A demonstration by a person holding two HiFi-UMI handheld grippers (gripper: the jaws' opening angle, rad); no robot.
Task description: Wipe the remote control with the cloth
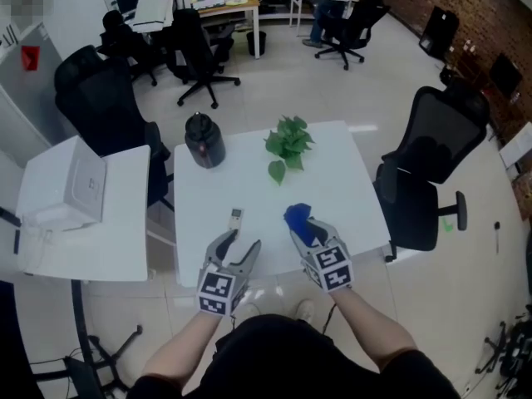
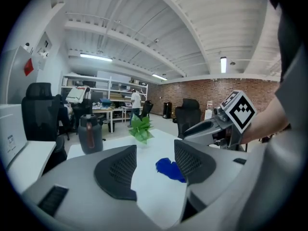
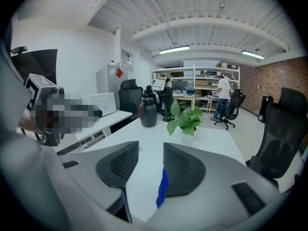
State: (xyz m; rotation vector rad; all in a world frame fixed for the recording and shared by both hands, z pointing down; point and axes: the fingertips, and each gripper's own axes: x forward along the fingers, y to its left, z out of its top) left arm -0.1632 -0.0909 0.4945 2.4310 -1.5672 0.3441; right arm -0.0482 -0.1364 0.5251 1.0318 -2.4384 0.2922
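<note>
White office table (image 1: 349,181), and honestly the wiping doesn't look started yet. The little thing that's probably the remote control (image 1: 236,217) (tiny in the head view, so not sure) lies bare just past the left gripper (image 1: 243,241), whose jaws are spread with nothing in them. The blue cloth (image 1: 298,219) hangs against one jaw of the right gripper (image 1: 307,231), jaws apart, not pinching it. Cloth and remote are near each other, not touching.
</note>
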